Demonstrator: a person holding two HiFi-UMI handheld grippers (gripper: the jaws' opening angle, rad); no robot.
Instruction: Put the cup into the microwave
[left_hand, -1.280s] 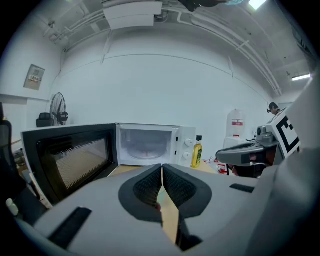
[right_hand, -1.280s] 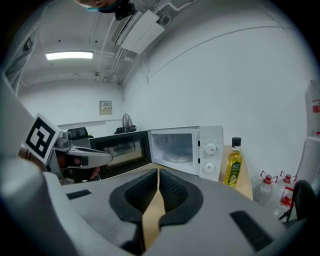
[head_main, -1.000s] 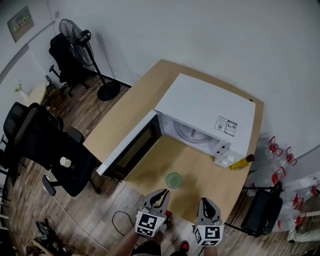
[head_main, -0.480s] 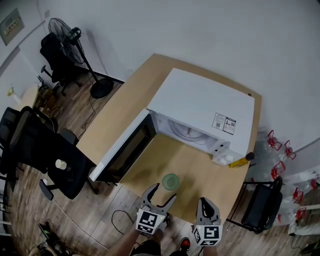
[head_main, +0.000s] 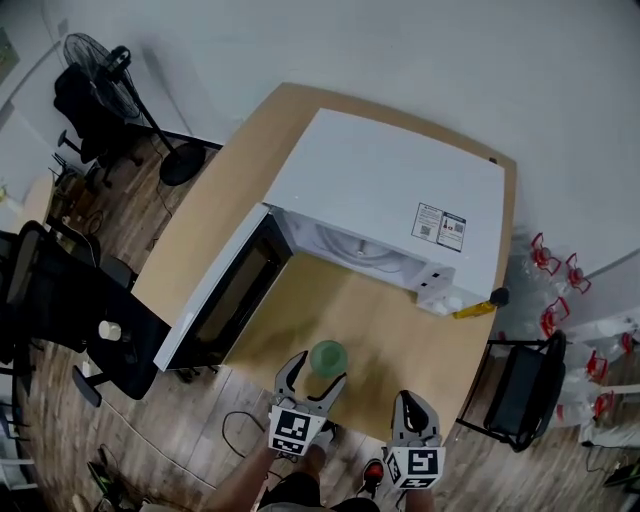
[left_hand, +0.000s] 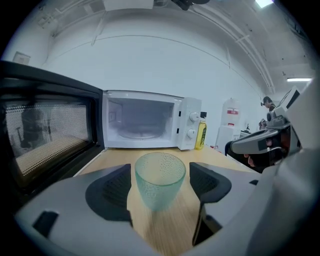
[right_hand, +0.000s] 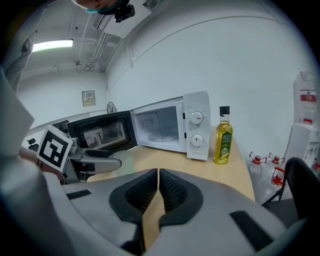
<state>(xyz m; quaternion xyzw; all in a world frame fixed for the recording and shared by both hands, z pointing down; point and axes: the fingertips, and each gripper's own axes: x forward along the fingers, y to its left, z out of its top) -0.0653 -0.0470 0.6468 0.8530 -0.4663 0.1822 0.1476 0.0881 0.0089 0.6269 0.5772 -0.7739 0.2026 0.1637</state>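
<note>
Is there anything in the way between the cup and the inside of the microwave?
Nothing visible does. The table between the cup and the microwave is bare, and the door is swung open to the left. The oil bottle stands at the microwave's right, off that path.

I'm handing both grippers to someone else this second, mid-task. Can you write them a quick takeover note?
Left gripper: open. Its fingers have just been opening and stand on either side of the cup, not pressing on it.
Right gripper: fingers shut together, nothing between them, held beside the left one.
Things: the green cup stands upright on the table, in front of the microwave. The microwave's door is swung wide open.
Done: door open, left gripper lined up around the cup.
Left: close on the cup, lift it, set it inside the microwave.
</note>
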